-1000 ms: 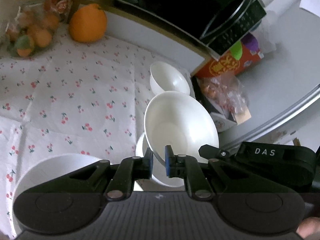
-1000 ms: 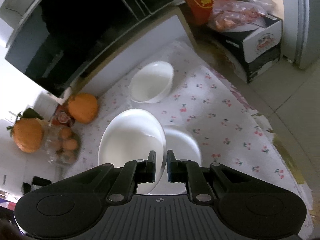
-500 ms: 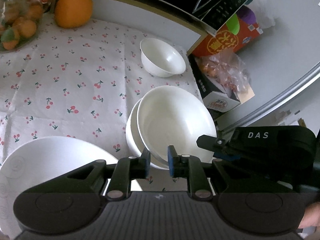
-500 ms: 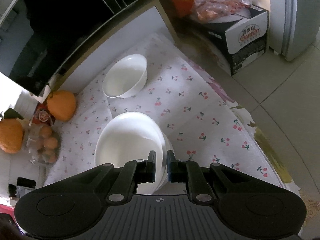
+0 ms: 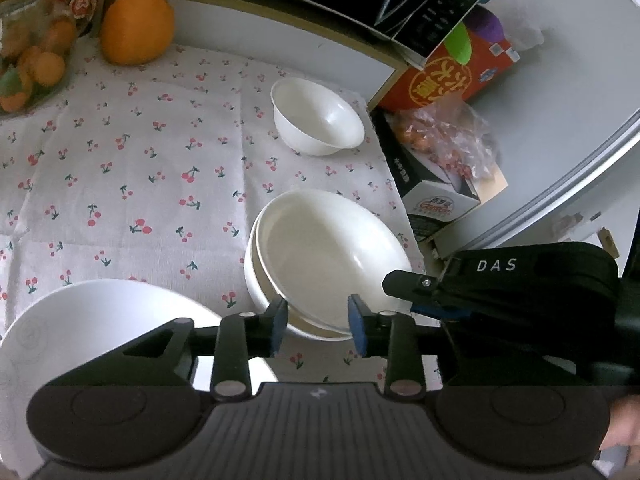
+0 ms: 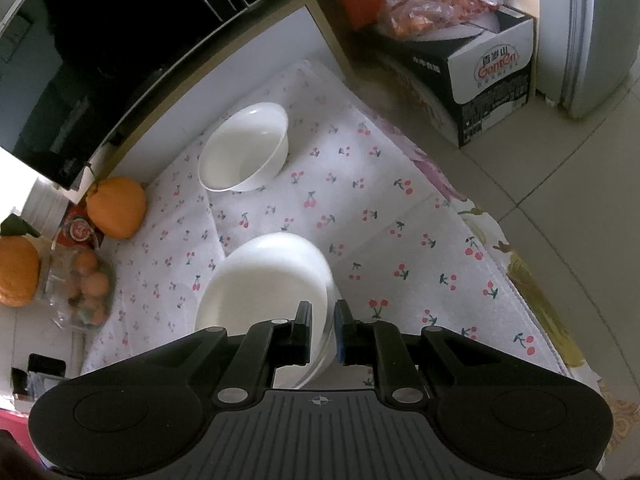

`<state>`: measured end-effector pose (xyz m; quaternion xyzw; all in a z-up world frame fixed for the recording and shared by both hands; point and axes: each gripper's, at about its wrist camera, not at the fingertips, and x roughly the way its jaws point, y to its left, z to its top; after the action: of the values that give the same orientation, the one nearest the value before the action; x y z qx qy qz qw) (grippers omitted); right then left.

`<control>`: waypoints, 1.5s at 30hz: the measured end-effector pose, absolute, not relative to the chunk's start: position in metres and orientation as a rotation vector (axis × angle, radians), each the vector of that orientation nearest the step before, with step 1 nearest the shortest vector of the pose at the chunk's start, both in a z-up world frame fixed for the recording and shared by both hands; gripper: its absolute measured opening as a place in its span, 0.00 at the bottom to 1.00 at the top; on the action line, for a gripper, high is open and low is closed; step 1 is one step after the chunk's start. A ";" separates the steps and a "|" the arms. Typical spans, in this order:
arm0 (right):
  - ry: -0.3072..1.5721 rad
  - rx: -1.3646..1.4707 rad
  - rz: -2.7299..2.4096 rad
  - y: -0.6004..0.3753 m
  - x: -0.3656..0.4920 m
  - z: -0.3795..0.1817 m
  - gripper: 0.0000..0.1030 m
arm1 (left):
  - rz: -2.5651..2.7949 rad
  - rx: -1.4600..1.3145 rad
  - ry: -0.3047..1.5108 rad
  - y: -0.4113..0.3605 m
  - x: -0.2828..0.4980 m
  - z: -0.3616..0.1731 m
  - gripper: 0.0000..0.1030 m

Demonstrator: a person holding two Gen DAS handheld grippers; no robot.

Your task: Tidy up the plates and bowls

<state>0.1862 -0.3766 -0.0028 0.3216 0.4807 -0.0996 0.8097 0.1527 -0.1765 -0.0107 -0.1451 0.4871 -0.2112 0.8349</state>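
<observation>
We see two wide, shallow white bowls nested one in the other: the upper bowl [image 5: 332, 252] sits in the lower bowl [image 5: 256, 280], a little shifted to the right, on the tablecloth [image 5: 132, 184] near its right edge. Both are smooth and glossy, like glazed ceramic, with thin round rims.

The left gripper [image 5: 317, 330] is opening its jaws; the near rim of the stacked bowls lies between the blue pads, but the pads stand off from it on both sides. The right gripper [image 6: 322, 332] has narrow jaws, and they pinch the thin rim of the upper bowl [image 6: 272, 276] at its right side — one finger inside, one outside. In the left wrist view this black gripper [image 5: 500, 284], with white letters on the body, reaches the bowl from the right.

Farther back a smaller, deeper white bowl [image 5: 318, 118] stands alone, well apart from the pair. At the near left corner lies a big flat white plate [image 5: 80, 320], partly hidden by the gripper.

The cloth is a soft white weave with small red cherries and some fold lines. At its far left corner rests a round orange fruit [image 5: 136, 26] with rough skin, beside a clear container [image 5: 28, 64] of small orange fruits. Behind runs a black glossy appliance [image 6: 100, 40] — off the table stands a cardboard box [image 6: 488, 80] with a crinkled plastic bag [image 6: 436, 4] on it.
</observation>
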 end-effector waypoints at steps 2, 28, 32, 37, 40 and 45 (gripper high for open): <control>1.027 0.692 -0.214 -0.377 0.186 -0.003 0.16 | -0.443 -0.301 1.030 -0.177 0.152 -0.010 0.36; 0.923 0.701 -0.206 -0.388 0.189 0.019 0.80 | -0.415 -0.252 0.957 -0.170 0.156 0.007 0.88; 0.886 0.668 -0.189 -0.390 0.194 0.026 0.86 | -0.394 -0.246 0.948 -0.167 0.159 0.008 0.93; 0.842 0.579 -0.158 -0.391 0.205 0.036 0.89 | -0.354 -0.266 0.929 -0.162 0.168 0.011 0.95; 0.823 0.556 -0.117 -0.395 0.213 0.039 0.90 | -0.333 -0.294 0.915 -0.156 0.176 0.013 0.98; 0.808 0.567 -0.067 -0.407 0.230 0.034 0.90 | -0.300 -0.329 0.905 -0.153 0.195 0.014 0.99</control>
<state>0.2299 -0.4066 0.0340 0.2722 0.3876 -0.0322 0.8801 0.1947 -0.1528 0.0138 -0.1575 0.4335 -0.1436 0.8756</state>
